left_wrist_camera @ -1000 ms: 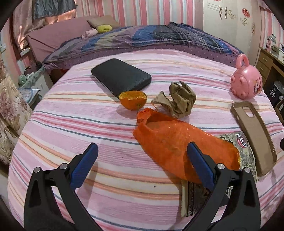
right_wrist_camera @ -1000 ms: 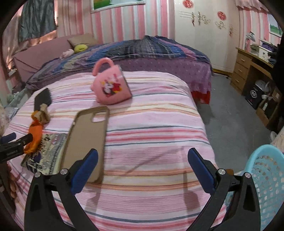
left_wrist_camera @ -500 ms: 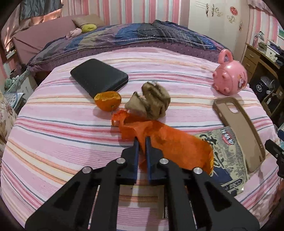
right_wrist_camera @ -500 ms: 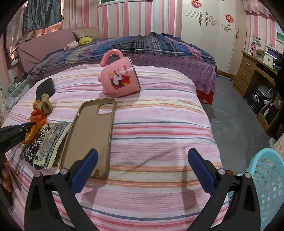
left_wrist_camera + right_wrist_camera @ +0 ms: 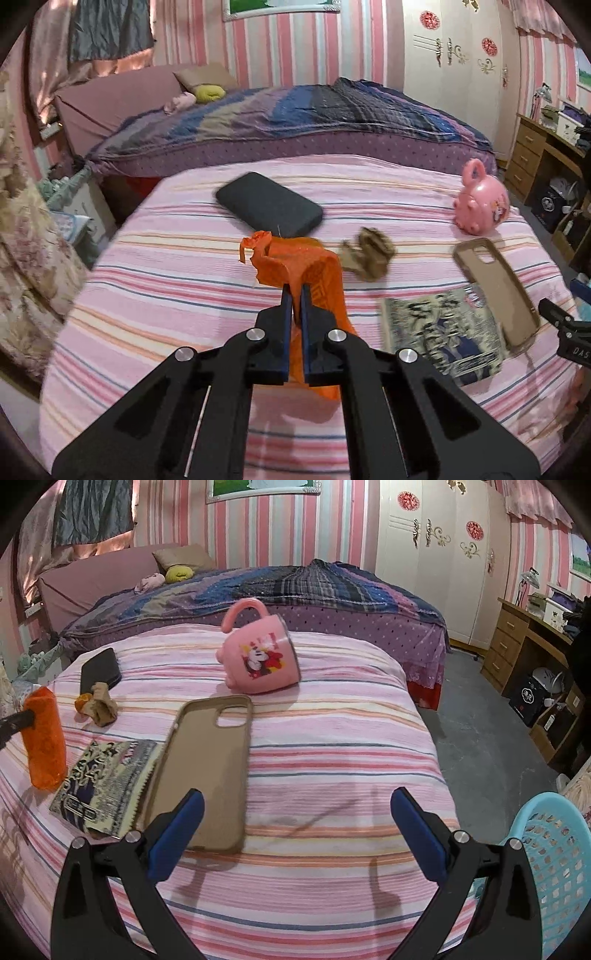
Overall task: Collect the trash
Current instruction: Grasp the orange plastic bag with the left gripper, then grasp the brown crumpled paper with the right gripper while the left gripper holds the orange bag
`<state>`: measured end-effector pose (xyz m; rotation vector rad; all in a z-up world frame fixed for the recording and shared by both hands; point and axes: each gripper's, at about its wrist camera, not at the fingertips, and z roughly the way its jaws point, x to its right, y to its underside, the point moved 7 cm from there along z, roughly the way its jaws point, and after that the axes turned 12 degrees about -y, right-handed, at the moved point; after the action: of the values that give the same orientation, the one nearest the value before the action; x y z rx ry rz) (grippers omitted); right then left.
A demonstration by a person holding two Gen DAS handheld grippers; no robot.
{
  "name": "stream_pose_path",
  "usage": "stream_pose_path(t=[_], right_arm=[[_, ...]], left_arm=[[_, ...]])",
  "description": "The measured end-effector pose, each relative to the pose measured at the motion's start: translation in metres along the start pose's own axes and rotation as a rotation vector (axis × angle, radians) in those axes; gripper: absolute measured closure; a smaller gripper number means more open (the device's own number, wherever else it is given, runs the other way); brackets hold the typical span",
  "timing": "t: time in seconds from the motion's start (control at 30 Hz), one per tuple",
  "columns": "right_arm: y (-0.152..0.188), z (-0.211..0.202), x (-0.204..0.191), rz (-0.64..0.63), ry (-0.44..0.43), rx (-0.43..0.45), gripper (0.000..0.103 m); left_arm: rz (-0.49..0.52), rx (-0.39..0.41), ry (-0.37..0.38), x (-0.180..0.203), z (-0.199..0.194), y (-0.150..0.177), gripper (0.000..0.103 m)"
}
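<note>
Pink and white striped wallpaper [image 5: 280,524] is covering the walls, with a framed picture [image 5: 258,485] hanging high. A purple bed [image 5: 295,587] under a dark plaid quilt is standing behind the striped cover [image 5: 332,738]. White wardrobe doors [image 5: 436,561] and a wooden desk [image 5: 524,642] are lining the right side above grey floor [image 5: 487,731]

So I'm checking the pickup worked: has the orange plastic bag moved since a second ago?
Yes. The orange plastic bag is up off the striped bedspread, hanging from the shut left gripper, clear of the booklet it overlapped.
</note>
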<state>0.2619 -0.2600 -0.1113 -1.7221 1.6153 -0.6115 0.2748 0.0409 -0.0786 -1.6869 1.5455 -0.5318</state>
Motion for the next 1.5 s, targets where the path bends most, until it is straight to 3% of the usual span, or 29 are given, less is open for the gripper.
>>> stream_pose_path(t=[0.2,0.3,0.5,0.67,0.9,1.1,1.17,1.27,1.3,1.5], right_arm=[[-0.008,0.001,-0.03,-0.058,-0.035,0.028,0.004],[-0.013,0.004,-0.056,-0.13,-0.04,0.055,0.004],[-0.036,0.022,-0.113,-0.215,-0.099,0.056,0.004],[-0.052,0.043,-0.154,-0.245,-0.148,0.033,0.004],[-0.061,0.083,-0.19,-0.235,-0.194,-0.076,0.006],[-0.056,0.11,-0.208,-0.269,-0.211,-0.15,0.02],[-0.052,0.117,-0.209,-0.265,-0.225,-0.165,0.033],[-0.048,0.118,-0.211,-0.273,-0.24,-0.159,0.061],[-0.048,0.118,-0.21,-0.275,-0.241,-0.151,0.065],[-0.051,0.096,-0.198,-0.253,-0.25,-0.063,0.067]], left_arm=[[-0.052,0.002,-0.054,-0.045,0.001,-0.003,0.101],[-0.067,-0.004,-0.101,-0.067,0.007,-0.001,0.101],[-0.123,-0.022,-0.123,-0.096,0.021,-0.001,0.101],[-0.208,-0.061,-0.144,-0.126,0.037,0.004,0.101],[-0.213,-0.073,-0.215,-0.144,0.045,0.01,0.101],[-0.256,-0.076,-0.201,-0.15,0.045,0.008,0.101],[-0.245,-0.072,-0.204,-0.148,0.044,0.008,0.101],[-0.235,-0.066,-0.205,-0.146,0.042,0.006,0.101],[-0.235,-0.065,-0.203,-0.146,0.041,0.006,0.101],[-0.231,-0.041,-0.193,-0.142,0.029,0.001,0.101]])
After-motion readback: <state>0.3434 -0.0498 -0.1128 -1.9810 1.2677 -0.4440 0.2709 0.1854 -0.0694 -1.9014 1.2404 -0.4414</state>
